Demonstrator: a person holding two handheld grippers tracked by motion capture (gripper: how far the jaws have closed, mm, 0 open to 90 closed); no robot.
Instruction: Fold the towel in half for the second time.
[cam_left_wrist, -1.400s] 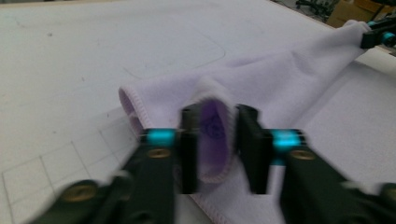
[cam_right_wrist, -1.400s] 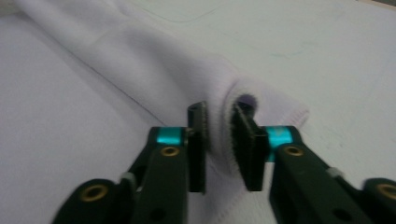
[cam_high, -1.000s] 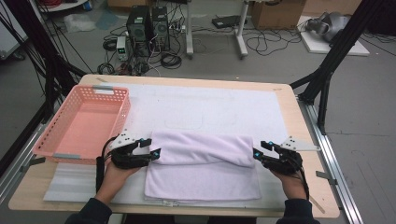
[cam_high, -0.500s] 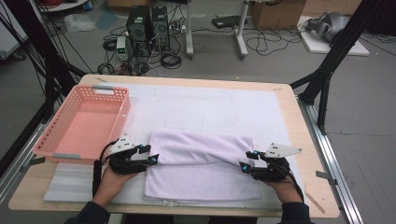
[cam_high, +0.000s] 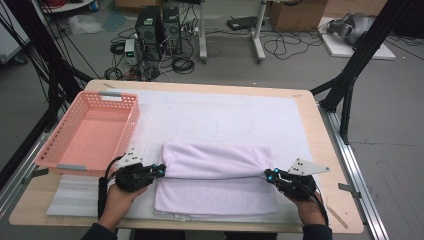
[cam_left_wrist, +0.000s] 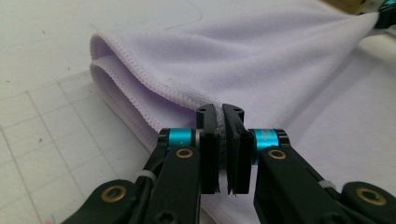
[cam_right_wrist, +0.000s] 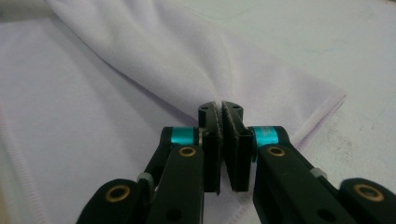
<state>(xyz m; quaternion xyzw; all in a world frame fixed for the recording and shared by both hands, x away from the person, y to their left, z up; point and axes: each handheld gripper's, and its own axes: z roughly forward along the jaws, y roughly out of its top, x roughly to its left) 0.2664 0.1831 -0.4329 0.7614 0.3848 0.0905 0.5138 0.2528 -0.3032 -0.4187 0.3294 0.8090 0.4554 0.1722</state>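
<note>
A lavender towel (cam_high: 217, 175) lies folded on the white mat, its upper layer doubled back over the lower one. My left gripper (cam_high: 162, 170) is at the towel's left edge. In the left gripper view its jaws (cam_left_wrist: 221, 109) have just been closing and now pinch the hemmed edge of the towel (cam_left_wrist: 243, 60). My right gripper (cam_high: 268, 175) is at the towel's right edge. Its jaws (cam_right_wrist: 220, 107) have also just been closing and are shut on a fold of the towel (cam_right_wrist: 140, 60). A hand holds each gripper from the table's near side.
A pink plastic basket (cam_high: 90, 130) stands at the left of the table, close to my left hand. The white mat (cam_high: 225, 115) covers most of the wooden tabletop (cam_high: 320, 150). Computers, cables and black frame legs stand on the floor beyond the table.
Both pairs of jaws went from open around the towel's side edges to shut on the cloth. My right gripper shifted slightly inward and nearer; the left hardly moved.
</note>
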